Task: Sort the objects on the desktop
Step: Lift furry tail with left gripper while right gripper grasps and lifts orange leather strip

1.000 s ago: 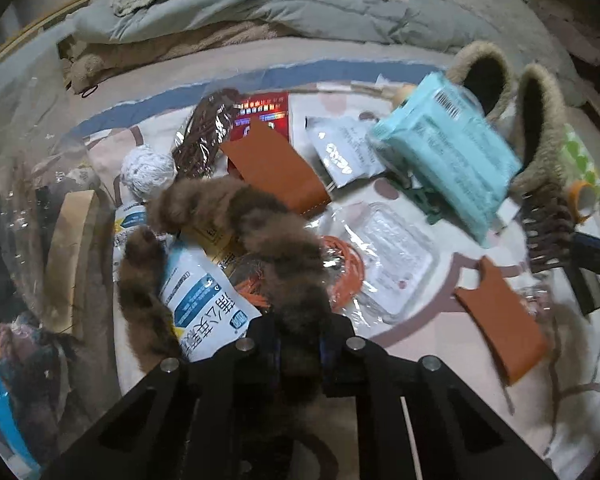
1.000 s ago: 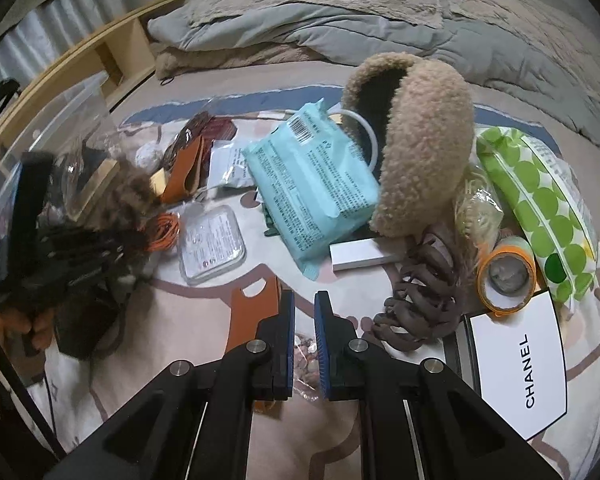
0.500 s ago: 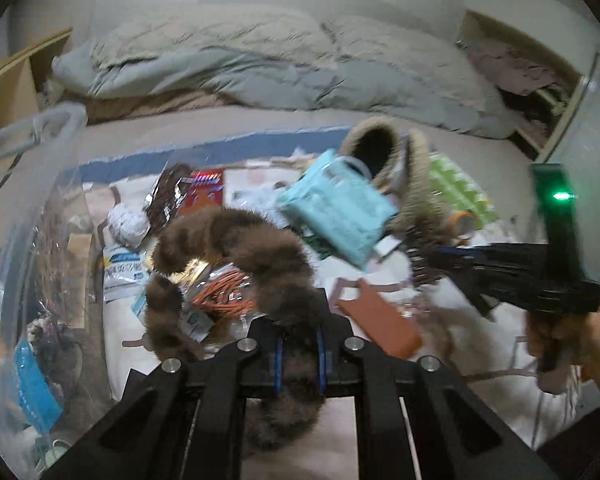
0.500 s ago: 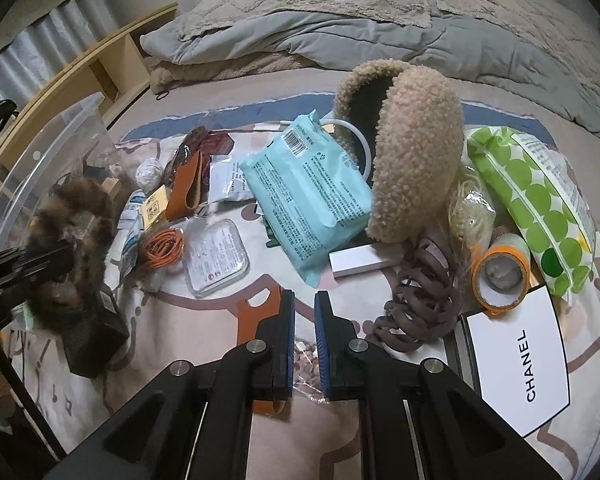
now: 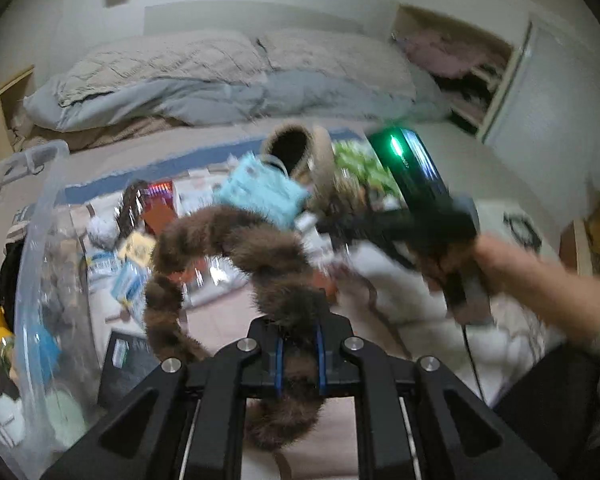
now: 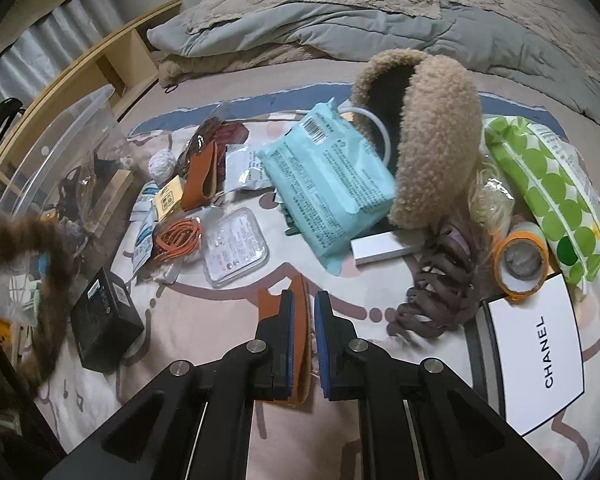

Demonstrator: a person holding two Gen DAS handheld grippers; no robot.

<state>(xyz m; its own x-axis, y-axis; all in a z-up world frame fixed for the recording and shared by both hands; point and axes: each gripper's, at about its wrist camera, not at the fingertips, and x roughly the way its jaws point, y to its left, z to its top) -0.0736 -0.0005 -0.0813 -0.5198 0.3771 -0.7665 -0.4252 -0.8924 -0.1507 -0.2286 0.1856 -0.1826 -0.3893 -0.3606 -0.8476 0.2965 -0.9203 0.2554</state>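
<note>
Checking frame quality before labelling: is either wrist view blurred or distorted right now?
Left wrist view: motion-smeared, the furry brown headband in the left gripper and the person's hand beyond it are soft, and the clear bin edge streaks. Right wrist view: sharp, with the barcode on the teal pack crisp. Both show fisheye bending and dark corners.

The one word that reads clearly is "CHANEL", in black capitals running sideways along a white card (image 6: 534,364) with a thin black border, at about four o'clock in the right wrist view. A barcode, its digits too small to read, sits at the top of a pale teal packet (image 6: 328,180) just above centre, whose other small print is illegible. A small yellow tag (image 6: 168,200) at nine o'clock and a black box (image 6: 104,320) at eight o'clock carry labels too small to make out. The left wrist view is blurred; nothing is legible there.
</note>
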